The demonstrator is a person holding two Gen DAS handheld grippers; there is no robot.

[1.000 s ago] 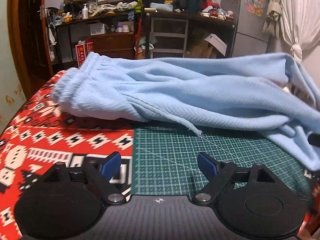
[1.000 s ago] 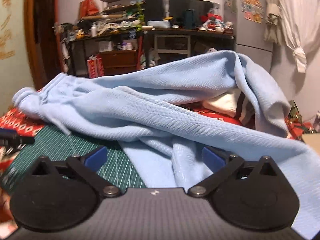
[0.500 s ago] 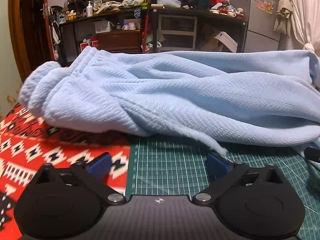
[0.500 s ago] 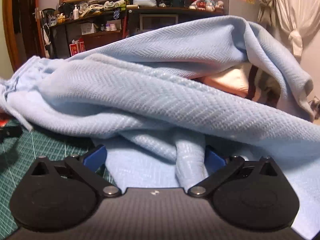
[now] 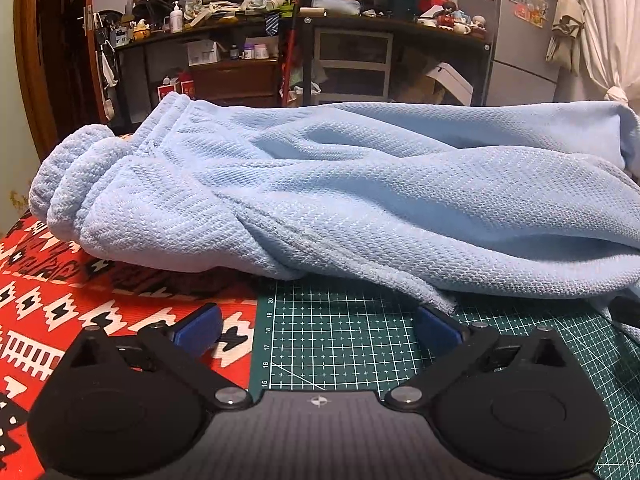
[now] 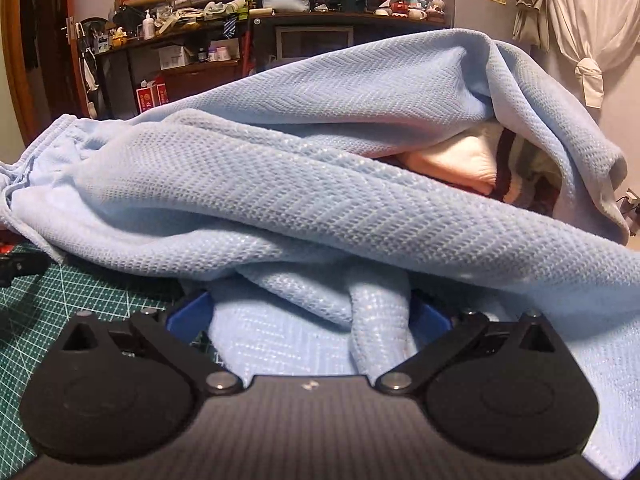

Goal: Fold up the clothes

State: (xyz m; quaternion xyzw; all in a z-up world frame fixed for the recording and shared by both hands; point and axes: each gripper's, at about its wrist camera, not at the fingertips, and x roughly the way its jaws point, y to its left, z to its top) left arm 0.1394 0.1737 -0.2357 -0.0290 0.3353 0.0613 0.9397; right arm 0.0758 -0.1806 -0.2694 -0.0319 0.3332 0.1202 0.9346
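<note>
Garment: light blue knit trousers (image 5: 360, 192), lying crumpled across the green cutting mat (image 5: 344, 340), their gathered waistband (image 5: 72, 176) hanging off the mat's left edge over the red patterned cloth (image 5: 60, 300).

Left gripper (image 5: 318, 324): jaws spread wide, nothing between the blue pads (image 5: 198, 326). It sits low over the cutting mat's near left edge, one pad above the red cloth, the other above the mat. The trousers lie just beyond the pads; the tip of a drawstring (image 5: 444, 300) ends right by the right-hand pad.

Right gripper (image 6: 308, 316): jaws spread wide, over the mat's right part. Folds of the trousers (image 6: 320, 208) fill the gap between the blue pads (image 6: 188, 314), and a rolled ridge of fabric runs toward the camera. Whether the pads press the cloth, I cannot tell; they stand well apart.

Under the trousers: a cream and dark striped garment (image 6: 472, 164) shows beneath the raised fold, beyond the mat's right side.

Room beyond the mat: cluttered dark shelves (image 5: 240, 20), a grey fridge (image 5: 516, 24) with stickers, a tied white curtain (image 6: 588, 40).
</note>
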